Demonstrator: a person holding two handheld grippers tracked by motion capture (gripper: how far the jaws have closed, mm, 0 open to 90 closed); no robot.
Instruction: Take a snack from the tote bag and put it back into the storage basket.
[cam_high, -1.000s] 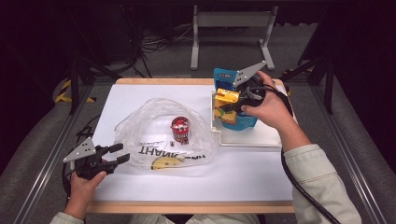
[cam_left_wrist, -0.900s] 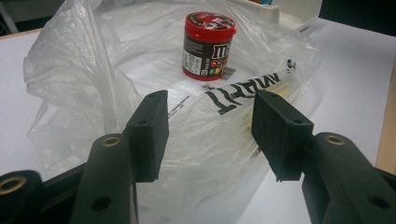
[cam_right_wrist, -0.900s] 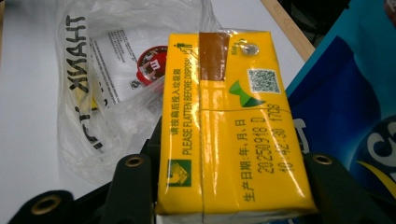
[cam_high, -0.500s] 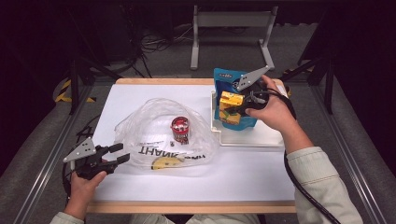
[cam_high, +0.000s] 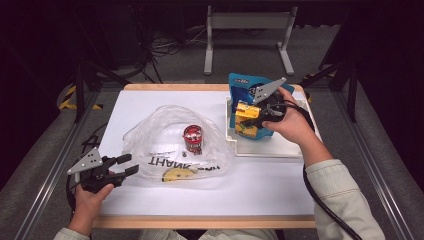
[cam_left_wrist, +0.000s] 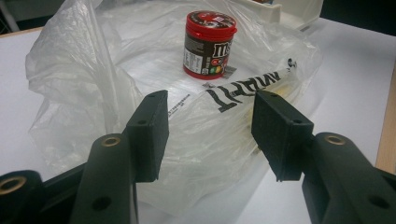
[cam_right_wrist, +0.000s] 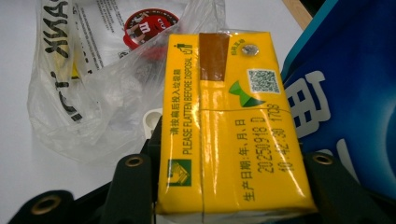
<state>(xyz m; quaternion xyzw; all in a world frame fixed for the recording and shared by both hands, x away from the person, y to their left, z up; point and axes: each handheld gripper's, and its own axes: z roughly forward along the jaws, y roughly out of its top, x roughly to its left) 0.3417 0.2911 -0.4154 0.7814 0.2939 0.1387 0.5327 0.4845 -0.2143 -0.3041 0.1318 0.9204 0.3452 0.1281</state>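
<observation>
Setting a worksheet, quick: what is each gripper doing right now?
Left gripper: open, empty, facing the plastic bag.
Right gripper: closed on the yellow carton.

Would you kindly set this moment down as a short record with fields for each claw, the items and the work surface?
left claw: open, jaws apart just short of the plastic bag, holding nothing
right claw: shut on the yellow carton, over the white tray
plastic bag: clear, crumpled open on the table, printed lettering on it
red-lidded jar: upright inside the plastic bag
blue pouch: standing on the white tray behind the yellow carton
</observation>
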